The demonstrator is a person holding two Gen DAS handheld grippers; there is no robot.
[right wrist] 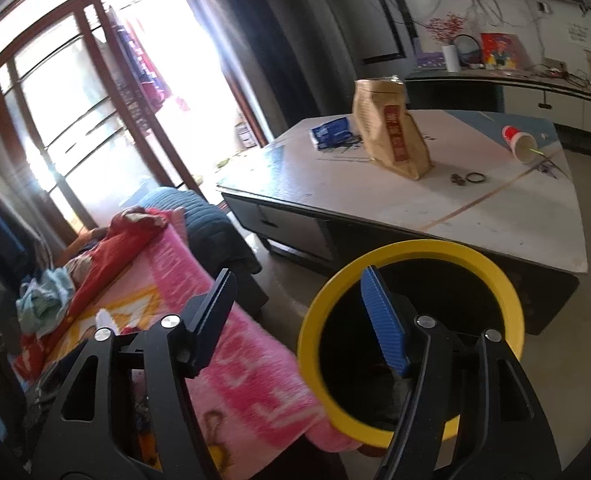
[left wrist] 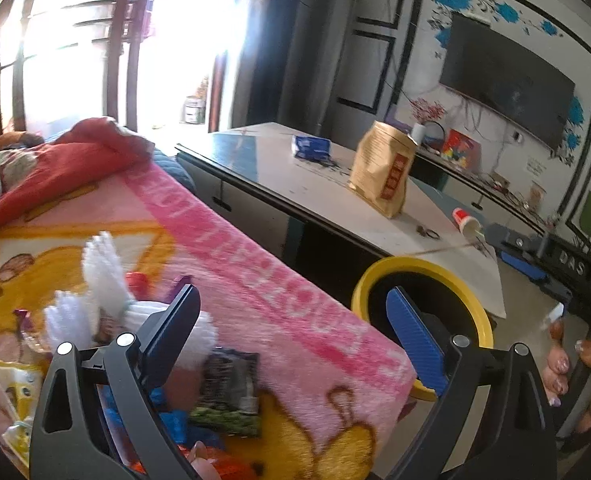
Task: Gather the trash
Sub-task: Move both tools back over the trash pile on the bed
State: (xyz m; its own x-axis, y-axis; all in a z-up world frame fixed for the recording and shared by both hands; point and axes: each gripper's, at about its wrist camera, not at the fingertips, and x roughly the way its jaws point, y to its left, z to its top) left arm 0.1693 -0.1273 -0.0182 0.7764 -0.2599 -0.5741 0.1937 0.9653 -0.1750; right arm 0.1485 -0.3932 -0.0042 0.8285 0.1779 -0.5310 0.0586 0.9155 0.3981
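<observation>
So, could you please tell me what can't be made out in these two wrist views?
- Yellow-rimmed bin, right wrist view: inside is dark; contents unreadable.
- Wrappers on the pink blanket, left wrist view: blurred and partly behind the left gripper; print illegible.
- Brown paper bag: label too small.
- Window: overexposed.
- Hand, left wrist view: cut off by the frame edge.
</observation>
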